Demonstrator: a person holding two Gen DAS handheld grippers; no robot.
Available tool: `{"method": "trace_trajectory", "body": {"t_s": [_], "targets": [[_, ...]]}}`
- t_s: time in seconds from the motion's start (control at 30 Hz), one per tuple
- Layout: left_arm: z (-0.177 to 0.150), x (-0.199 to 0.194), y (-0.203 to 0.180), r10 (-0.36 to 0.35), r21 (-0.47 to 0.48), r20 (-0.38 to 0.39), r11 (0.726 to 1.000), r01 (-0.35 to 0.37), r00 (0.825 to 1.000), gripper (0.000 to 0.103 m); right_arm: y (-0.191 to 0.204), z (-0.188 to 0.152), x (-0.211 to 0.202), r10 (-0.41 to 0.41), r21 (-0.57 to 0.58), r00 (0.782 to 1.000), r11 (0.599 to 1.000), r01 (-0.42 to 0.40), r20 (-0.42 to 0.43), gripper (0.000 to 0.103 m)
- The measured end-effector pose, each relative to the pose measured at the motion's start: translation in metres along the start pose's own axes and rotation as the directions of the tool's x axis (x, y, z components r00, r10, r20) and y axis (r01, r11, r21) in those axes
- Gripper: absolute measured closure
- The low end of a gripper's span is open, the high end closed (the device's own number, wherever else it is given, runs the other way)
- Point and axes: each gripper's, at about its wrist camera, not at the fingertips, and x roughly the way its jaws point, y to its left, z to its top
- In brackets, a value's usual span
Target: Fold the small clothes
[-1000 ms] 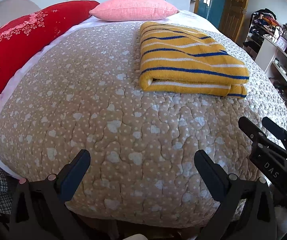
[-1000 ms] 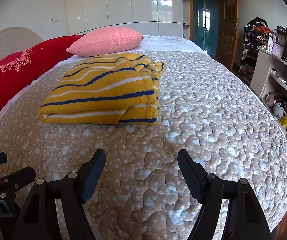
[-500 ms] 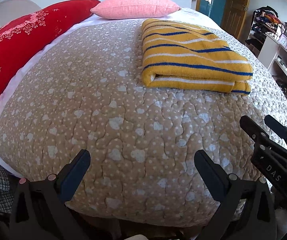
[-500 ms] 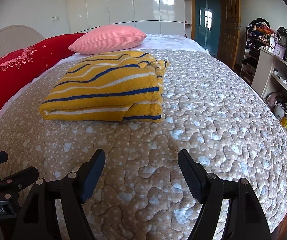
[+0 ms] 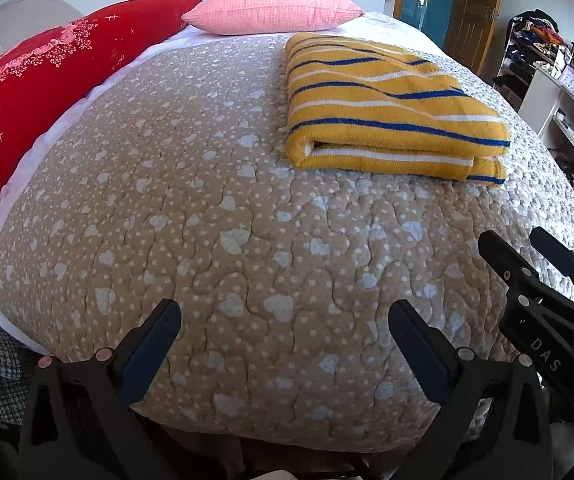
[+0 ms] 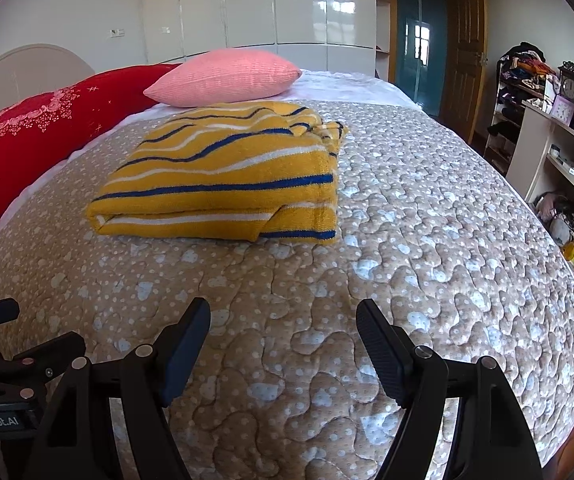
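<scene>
Both grippers had drawn nearer the folded yellow striped sweater on the quilted bedspread; left gripper and right gripper hung spread, empty.

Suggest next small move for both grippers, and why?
Probably ease both forward toward the sweater: it lies folded on the quilt, and the left gripper and right gripper are open, empty, short of it.

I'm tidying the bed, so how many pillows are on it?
2. A pink pillow lies at the head of the bed, just beyond the folded yellow striped garment. A long red pillow lies along the left side. Others could be out of view.
</scene>
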Motion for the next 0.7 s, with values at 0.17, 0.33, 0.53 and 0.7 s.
{"method": "trace_trajectory", "body": {"t_s": [0.17,0.33,0.53,0.7], "targets": [[0.0001,0.0012,0.0002,0.0,-0.001,-0.004,1.0,0.0,1.0,0.0,-0.0003,-0.0006,0.002,0.004,0.0,1.0,1.0,-0.004,-0.008,0.023],[-0.0004,0.0018,0.0006,-0.002,-0.001,-0.01,1.0,0.002,1.0,0.0,-0.0007,-0.0006,0.0024,0.008,-0.003,1.0,1.0,-0.008,-0.007,0.023],[-0.0007,0.0039,0.0013,-0.005,-0.003,-0.018,1.0,0.005,1.0,0.0,0.0008,-0.0008,0.0027,0.012,-0.012,1.0,1.0,-0.012,-0.004,0.023],[-0.001,0.0054,0.0015,-0.009,-0.001,-0.019,1.0,0.009,1.0,0.0,0.0004,-0.0008,0.0035,0.016,-0.009,1.0,1.0,-0.016,-0.007,0.023]]}}
